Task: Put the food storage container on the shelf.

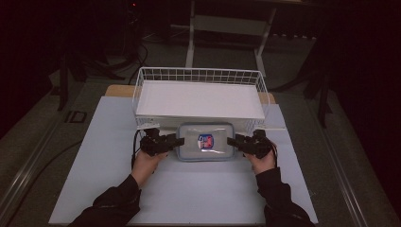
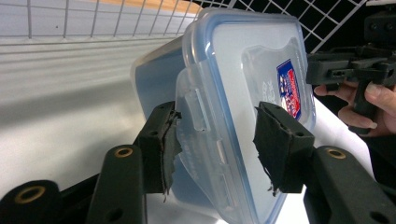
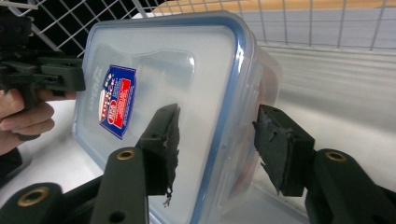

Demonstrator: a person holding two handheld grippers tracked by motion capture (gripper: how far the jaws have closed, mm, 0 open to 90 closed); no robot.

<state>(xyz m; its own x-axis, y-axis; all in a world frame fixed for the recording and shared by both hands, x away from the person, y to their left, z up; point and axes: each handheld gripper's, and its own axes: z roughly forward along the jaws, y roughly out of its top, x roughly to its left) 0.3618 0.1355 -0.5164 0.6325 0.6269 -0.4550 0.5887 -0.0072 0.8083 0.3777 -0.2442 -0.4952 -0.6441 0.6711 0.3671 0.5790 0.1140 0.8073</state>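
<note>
A clear plastic food box (image 1: 205,142) with a blue-rimmed lid and a red and blue sticker lies flat on the white mat, just in front of the wire basket. My left gripper (image 1: 178,141) is at its left end. In the left gripper view the box (image 2: 233,70) stands between that gripper's (image 2: 217,112) spread pads: one pad is over the lid, the other beside the side latch (image 2: 194,109), with gaps showing. My right gripper (image 1: 231,141) is at the right end. Its jaws (image 3: 218,114) straddle the box's (image 3: 187,70) rim the same way, without pressing on it.
A white wire basket (image 1: 198,71) with a flat white liner stands right behind the box. The white mat (image 1: 189,189) stretches towards the person, whose dark-sleeved forearms rest on it. Dark floor and a frame's legs lie beyond the table.
</note>
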